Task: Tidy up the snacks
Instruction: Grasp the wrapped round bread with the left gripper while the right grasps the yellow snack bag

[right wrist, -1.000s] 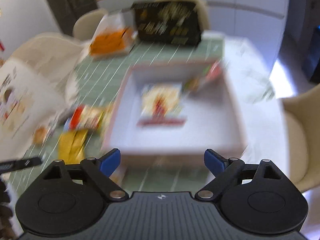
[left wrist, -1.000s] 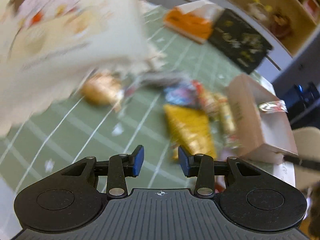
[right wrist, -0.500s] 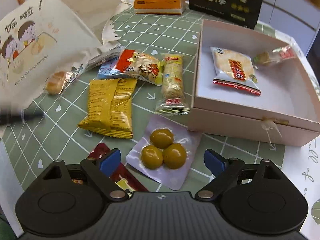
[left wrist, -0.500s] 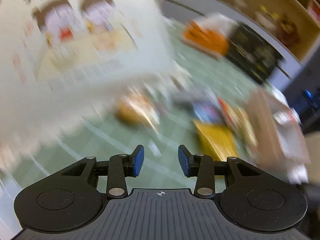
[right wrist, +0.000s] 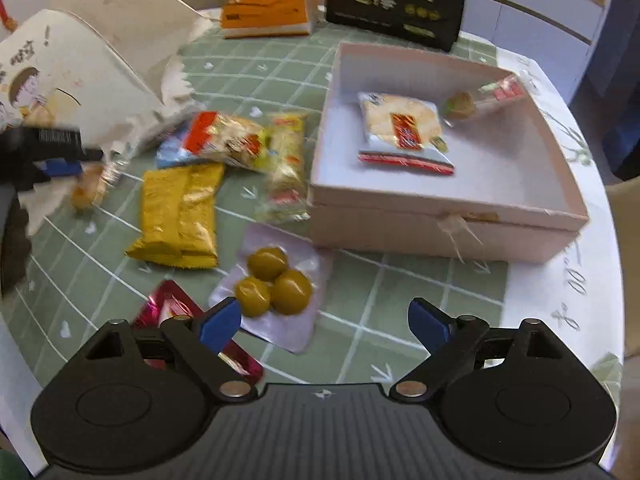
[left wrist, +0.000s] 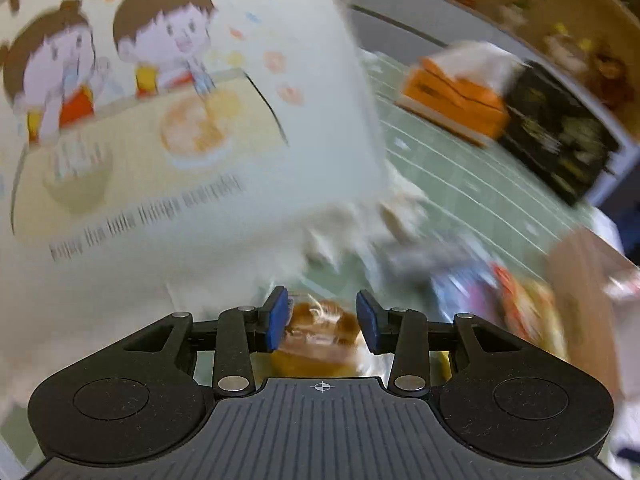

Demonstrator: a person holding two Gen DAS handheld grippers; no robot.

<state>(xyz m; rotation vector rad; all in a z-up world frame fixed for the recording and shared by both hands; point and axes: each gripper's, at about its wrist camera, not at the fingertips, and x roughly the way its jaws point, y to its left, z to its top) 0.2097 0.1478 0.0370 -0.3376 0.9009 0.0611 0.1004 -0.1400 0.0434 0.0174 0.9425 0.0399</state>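
A small brown pastry in a clear wrapper [left wrist: 320,340] lies on the green checked cloth beside a white cartoon paper bag [left wrist: 160,120]. My left gripper [left wrist: 322,316] hangs low over the pastry with its jaws part-way apart. The pastry shows between the blue pads, and no squeeze is visible. From the right wrist view the pastry [right wrist: 88,188] sits just under the left gripper [right wrist: 60,160]. My right gripper [right wrist: 320,316] stands wide open and holds nothing, just short of a clear pack of three green olives [right wrist: 276,280]. The pink box [right wrist: 440,232] holds a rice cracker packet [right wrist: 400,132] and a wrapped sweet [right wrist: 480,100].
Loose on the cloth are a yellow packet [right wrist: 180,216], a red and white packet [right wrist: 228,140], a long golden bar [right wrist: 286,168] and a red foil packet [right wrist: 172,308]. An orange tissue box [right wrist: 264,16] and a black box [right wrist: 396,0] stand at the back.
My left gripper has closed in on the pastry, which now sits between its fingers; the bag fills more of its view. My right gripper has swung from over the box down to the olives pack.
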